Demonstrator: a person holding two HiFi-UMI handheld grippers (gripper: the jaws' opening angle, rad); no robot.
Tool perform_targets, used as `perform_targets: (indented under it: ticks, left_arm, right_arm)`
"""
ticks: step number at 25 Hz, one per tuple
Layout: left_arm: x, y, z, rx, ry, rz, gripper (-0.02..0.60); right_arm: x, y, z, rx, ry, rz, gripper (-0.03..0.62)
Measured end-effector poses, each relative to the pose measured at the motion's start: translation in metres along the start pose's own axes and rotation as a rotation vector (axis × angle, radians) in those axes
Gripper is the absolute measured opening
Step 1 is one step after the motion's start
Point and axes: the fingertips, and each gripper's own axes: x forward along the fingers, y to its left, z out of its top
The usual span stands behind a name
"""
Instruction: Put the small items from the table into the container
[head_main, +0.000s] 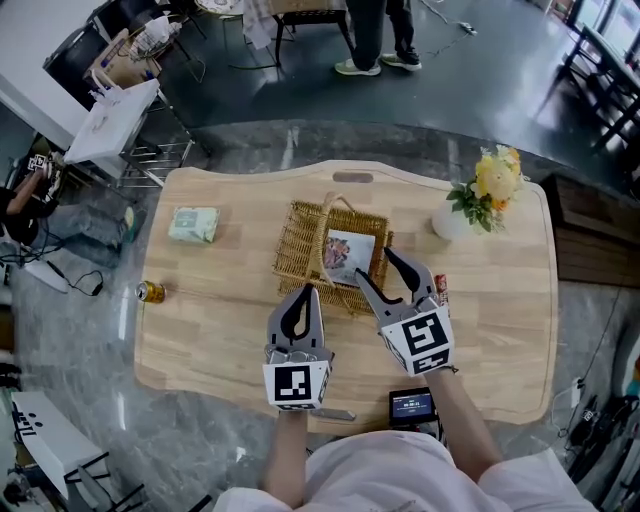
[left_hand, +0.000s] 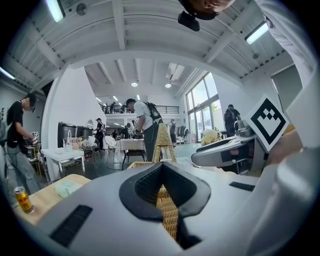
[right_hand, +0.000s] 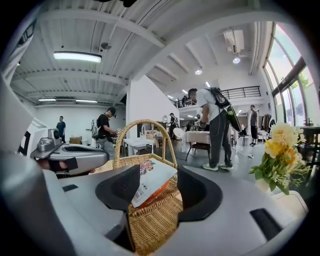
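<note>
Ideally, spread right hand-held gripper (head_main: 372, 261) backs toward 5 o'clock, leaving packet (head_main: 348, 252) in basket (head_main: 295, 240); left hand-held gripper (head_main: 304, 291) pressed together.

In the head view the right gripper (head_main: 371, 261) covers the near right corner of the basket (head_main: 300, 240) and most of a small red item (head_main: 441, 287) on the table (head_main: 200, 330). What this item is, I cannot tell. The print on the packet (head_main: 348, 254) is too small to read. The left gripper (left_hand: 163, 165) hides most of the basket in its own view.
</note>
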Motion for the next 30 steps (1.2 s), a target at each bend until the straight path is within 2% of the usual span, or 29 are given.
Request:
perform_targets:
  ticks: [8,9,10,17,27,30]
  left_arm:
    - [-0.010,-0.007,0.016,0.010,-0.022,-0.010,-0.006]
    - [-0.012,-0.008,0.017,0.008,-0.023,-0.014,-0.006]
    - [-0.013,-0.009,0.018,0.007,-0.024,-0.017,-0.006]
    - [-0.034,-0.014,0.030,0.011,-0.041,-0.017,-0.006]
    - [-0.064,-0.022,0.052,0.010,-0.093,-0.021,-0.006]
    - [-0.074,-0.019,0.058,0.000,-0.108,-0.004,-0.006]
  right_arm:
    - [-0.034,0.000,-0.004,0.024,-0.020,-0.045,0.226]
    - [-0.039,-0.002,-0.007,0.030,-0.017,-0.059,0.164]
    - [-0.044,-0.003,-0.010,0.034,-0.014,-0.076,0.024]
    - [-0.082,-0.005,-0.013,0.072,-0.048,-0.117,0.017]
    - [-0.121,0.021,0.010,0.121,-0.139,-0.086,0.018]
    - [-0.128,0.021,0.009,0.111,-0.121,-0.115,0.018]
